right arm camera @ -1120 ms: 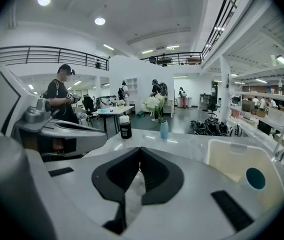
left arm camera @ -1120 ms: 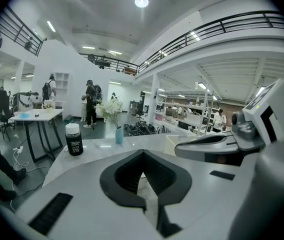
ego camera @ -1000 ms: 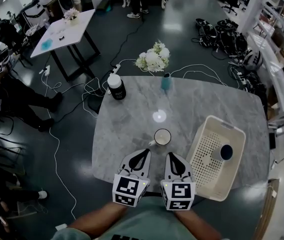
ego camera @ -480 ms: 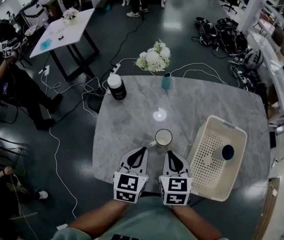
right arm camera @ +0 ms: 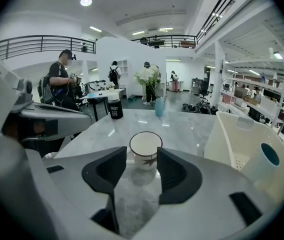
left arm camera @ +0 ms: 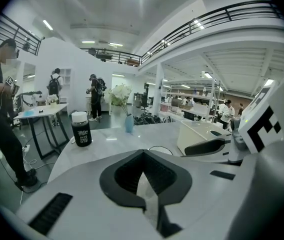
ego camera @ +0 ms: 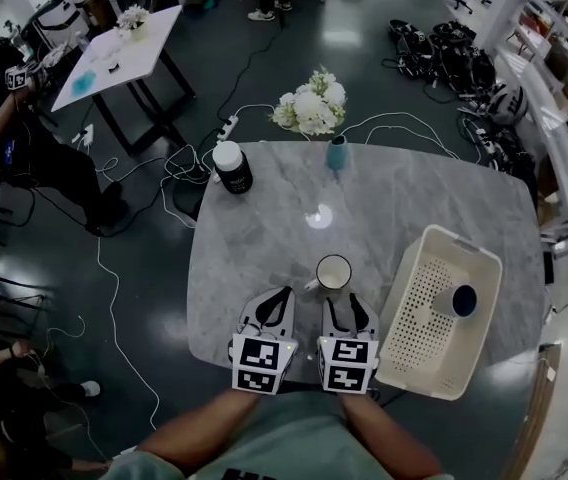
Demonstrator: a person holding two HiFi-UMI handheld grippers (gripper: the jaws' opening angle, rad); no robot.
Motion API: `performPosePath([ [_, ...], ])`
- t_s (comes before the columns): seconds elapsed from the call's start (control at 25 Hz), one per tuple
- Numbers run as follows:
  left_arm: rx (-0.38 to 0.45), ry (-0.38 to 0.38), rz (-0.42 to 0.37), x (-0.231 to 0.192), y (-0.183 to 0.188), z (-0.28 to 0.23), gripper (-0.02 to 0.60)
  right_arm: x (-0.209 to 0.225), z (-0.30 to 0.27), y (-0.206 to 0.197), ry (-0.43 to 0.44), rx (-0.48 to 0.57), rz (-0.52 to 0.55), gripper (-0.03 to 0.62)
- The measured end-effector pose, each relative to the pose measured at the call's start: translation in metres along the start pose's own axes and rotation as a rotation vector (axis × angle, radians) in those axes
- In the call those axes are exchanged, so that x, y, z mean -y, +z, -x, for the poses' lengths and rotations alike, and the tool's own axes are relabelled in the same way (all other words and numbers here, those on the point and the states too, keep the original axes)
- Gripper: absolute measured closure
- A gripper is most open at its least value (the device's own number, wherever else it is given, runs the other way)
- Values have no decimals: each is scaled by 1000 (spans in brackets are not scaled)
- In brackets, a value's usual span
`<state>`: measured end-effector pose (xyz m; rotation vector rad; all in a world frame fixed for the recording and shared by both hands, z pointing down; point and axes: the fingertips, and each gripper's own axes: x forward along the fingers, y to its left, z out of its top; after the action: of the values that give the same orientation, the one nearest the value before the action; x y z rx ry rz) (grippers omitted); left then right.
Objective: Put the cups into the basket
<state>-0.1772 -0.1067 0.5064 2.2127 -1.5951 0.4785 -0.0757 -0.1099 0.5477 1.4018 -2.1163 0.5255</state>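
Holding both grippers side by side over the near edge of the grey marble worktop, you point them toward its middle. Your left gripper has its jaws closed, tips meeting, with nothing between them. Your right gripper has its jaws parted and they have just been opening. Nothing sits between the pads. The white enamel cup with a dark rim stands upright just beyond the right tips, untouched, closer to the near edge than the far one. The cream perforated plastic basket sits at the near right corner. A white cup with a dark blue inside lies on its side in it. A black jar with a white lid stands near the far left corner, and a small teal vase stands at the far edge.
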Motion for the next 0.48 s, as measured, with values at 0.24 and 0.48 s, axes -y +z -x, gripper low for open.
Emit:
performPosePath([
  [0.24,-25,-16,-6,-10,-8,-14,575,-1,-26,-16,-10,-53,-28,334],
  [0.48,-52,-37,-19,-21,-19,-22,574,5,-50,-28,-47,-48,-34,298],
])
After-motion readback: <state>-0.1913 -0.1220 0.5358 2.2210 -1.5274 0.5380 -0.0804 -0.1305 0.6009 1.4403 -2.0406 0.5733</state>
